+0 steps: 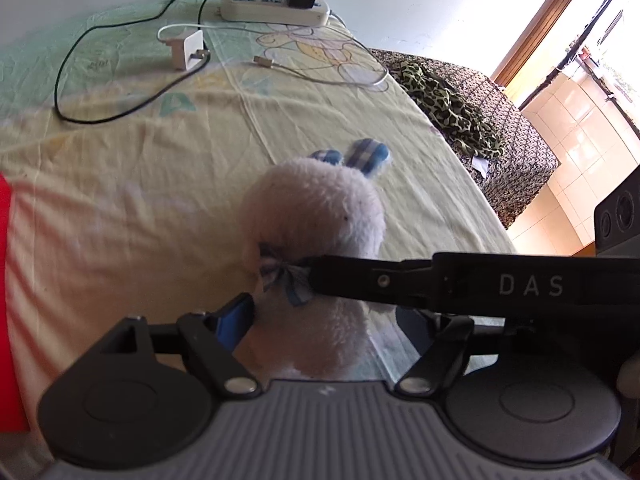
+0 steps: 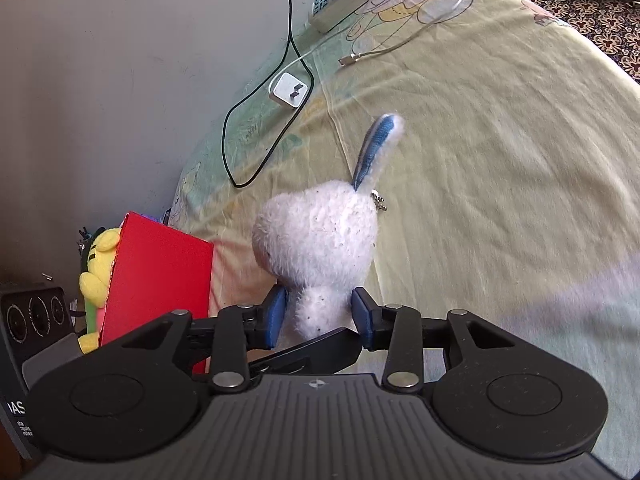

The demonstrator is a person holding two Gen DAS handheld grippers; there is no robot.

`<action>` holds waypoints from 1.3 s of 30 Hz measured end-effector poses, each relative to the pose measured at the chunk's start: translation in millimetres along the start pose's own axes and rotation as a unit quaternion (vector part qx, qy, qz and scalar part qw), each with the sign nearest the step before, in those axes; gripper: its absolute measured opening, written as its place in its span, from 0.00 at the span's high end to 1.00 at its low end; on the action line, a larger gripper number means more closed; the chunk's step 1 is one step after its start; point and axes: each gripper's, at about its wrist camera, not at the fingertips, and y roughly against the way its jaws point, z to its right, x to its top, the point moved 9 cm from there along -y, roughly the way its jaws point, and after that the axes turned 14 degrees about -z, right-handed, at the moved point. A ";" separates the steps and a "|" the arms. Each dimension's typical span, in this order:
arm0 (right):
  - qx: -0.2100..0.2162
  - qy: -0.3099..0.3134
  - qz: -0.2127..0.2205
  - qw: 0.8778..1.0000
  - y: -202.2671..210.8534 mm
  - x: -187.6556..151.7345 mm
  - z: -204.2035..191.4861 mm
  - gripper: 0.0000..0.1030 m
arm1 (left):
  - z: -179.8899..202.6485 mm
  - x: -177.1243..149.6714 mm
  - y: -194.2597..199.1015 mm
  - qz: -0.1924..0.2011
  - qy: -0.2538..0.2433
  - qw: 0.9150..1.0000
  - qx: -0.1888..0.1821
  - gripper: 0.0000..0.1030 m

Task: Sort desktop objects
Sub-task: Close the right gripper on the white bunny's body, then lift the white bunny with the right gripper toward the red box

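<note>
Both grippers grip the same stuffed rabbit (image 2: 316,236), held up over the bed sheet (image 2: 500,152). Right gripper (image 2: 320,314) – blue pads (image 2: 276,312) pressed into the toy's lower body from both sides. Left gripper (image 1: 320,320) – one blue pad (image 1: 236,318) against the toy's left flank, other pad hidden behind the right gripper's black finger crossing in front (looks pinched on the toy).

Rabbit: white fuzzy plush, a bit speckled with dark flecks, round head, long ears (image 1: 368,156) with blue checked lining, blue checked bow (image 1: 286,276) at the neck, small ball chain (image 2: 379,200) at the top of the head.

Left of the toy: red box (image 2: 160,276), with a yellow plush (image 2: 98,264) behind it. Farther out on the yellow-green cartoon-print sheet – white plug adapter (image 1: 188,50), black cable (image 1: 80,92), white cable (image 1: 320,76), then a power strip (image 1: 276,6) at the wall. Leopard-print cloth (image 1: 448,108) off the far right edge.
</note>
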 end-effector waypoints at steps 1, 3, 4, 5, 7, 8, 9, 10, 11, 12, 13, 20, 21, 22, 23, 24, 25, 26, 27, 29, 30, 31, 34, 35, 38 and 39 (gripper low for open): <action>-0.005 0.005 0.002 1.000 -0.2 1.5 -1.2 0.58 | -0.8 0.6 -0.1 0.000 0.001 1.000 0.004 0.20; -0.016 0.017 0.005 1.000 -0.7 4.4 -4.1 0.56 | -3.1 2.6 -1.7 -0.002 0.002 1.000 0.013 0.19; -0.022 0.020 0.007 1.000 -1.8 6.0 -4.7 0.52 | -5.2 3.6 -3.3 -0.004 0.004 1.000 0.019 0.19; -0.027 0.023 0.008 0.999 -3.3 7.6 -5.0 0.51 | -7.7 4.6 -5.4 -0.007 0.007 1.000 0.024 0.19; -0.027 0.023 0.007 0.999 -6.0 9.7 -4.1 0.51 | -13.3 6.1 -9.6 -0.014 0.014 0.999 0.032 0.19; -0.024 0.021 0.005 0.999 -7.6 10.7 -3.9 0.51 | -15.8 7.1 -11.2 -0.018 0.017 0.999 0.036 0.19; -0.022 0.021 0.003 1.000 -9.2 11.7 -4.2 0.51 | -18.2 8.3 -12.2 -0.019 0.019 0.999 0.040 0.19; -0.022 0.023 0.002 0.999 -10.6 12.9 -4.5 0.51 | -20.2 9.6 -12.7 -0.020 0.020 0.999 0.044 0.19; -0.024 0.027 0.002 0.999 -12.0 13.5 -5.3 0.50 | -21.9 11.1 -13.1 -0.020 0.021 0.998 0.048 0.19; -0.023 0.029 0.001 0.999 -13.2 14.4 -5.8 0.50 | -23.2 12.2 -13.4 -0.020 0.022 0.998 0.051 0.19; -0.022 0.030 0.000 0.999 -14.6 15.2 -6.3 0.49 | -24.4 13.1 -14.0 -0.021 0.023 0.998 0.055 0.19; -0.006 0.018 -0.005 1.000 -20.7 18.4 -2.9 0.49 | -25.4 17.1 -19.4 -0.025 0.019 0.996 0.079 0.21; -0.002 0.013 -0.006 1.000 -21.0 18.4 -1.8 0.49 | -25.1 17.3 -19.8 -0.024 0.017 0.996 0.083 0.21; 0.002 0.009 -0.007 1.000 -21.3 18.6 -0.9 0.49 | -24.8 17.3 -20.3 -0.024 0.016 0.996 0.086 0.21; 0.005 0.006 -0.008 1.000 -21.7 18.6 0.1 0.49 | -24.6 17.4 -20.7 -0.024 0.014 0.996 0.089 0.21; 0.006 0.004 -0.009 1.000 -21.9 18.7 0.4 0.49 | -24.4 17.3 -21.0 -0.025 0.012 0.995 0.092 0.20; 0.007 0.004 -0.010 1.000 -22.3 18.7 0.4 0.48 | -24.4 17.2 -21.4 -0.025 0.011 0.995 0.094 0.20; 0.006 0.005 -0.011 1.000 -22.5 18.9 0.2 0.48 | -24.2 17.3 -21.7 -0.025 0.010 0.995 0.096 0.20; 0.004 0.007 -0.011 1.000 -22.6 19.1 -0.5 0.48 | -24.1 17.5 -22.0 -0.025 0.009 0.995 0.097 0.20; 0.001 0.012 -0.012 1.000 -22.9 18.8 -1.5 0.47 | -24.0 17.8 -22.4 -0.025 0.009 0.995 0.099 0.20; 0.001 0.012 -0.014 1.000 -23.0 18.4 -1.4 0.46 | -23.6 17.8 -22.8 -0.025 0.009 0.995 0.101 0.20; 0.001 0.011 -0.014 1.000 -23.3 18.4 -1.1 0.45 | -23.2 17.5 -23.2 -0.025 0.007 0.994 0.103 0.19; -0.001 0.011 -0.015 1.000 -23.1 18.1 -0.4 0.44 | -23.0 17.1 -24.6 -0.025 0.007 0.993 0.112 0.17; -0.003 0.014 -0.014 1.000 -22.7 18.2 -0.9 0.45 | -23.0 17.1 -24.5 -0.024 0.008 0.993 0.111 0.16; -0.011 0.025 -0.012 1.000 -21.9 18.2 -3.5 0.46 | -24.5 17.4 -23.7 -0.023 0.015 0.994 0.104 0.16; -0.013 0.028 -0.012 0.999 -21.7 18.2 -4.2 0.46 | -25.0 17.2 -23.2 -0.023 0.017 0.994 0.102 0.16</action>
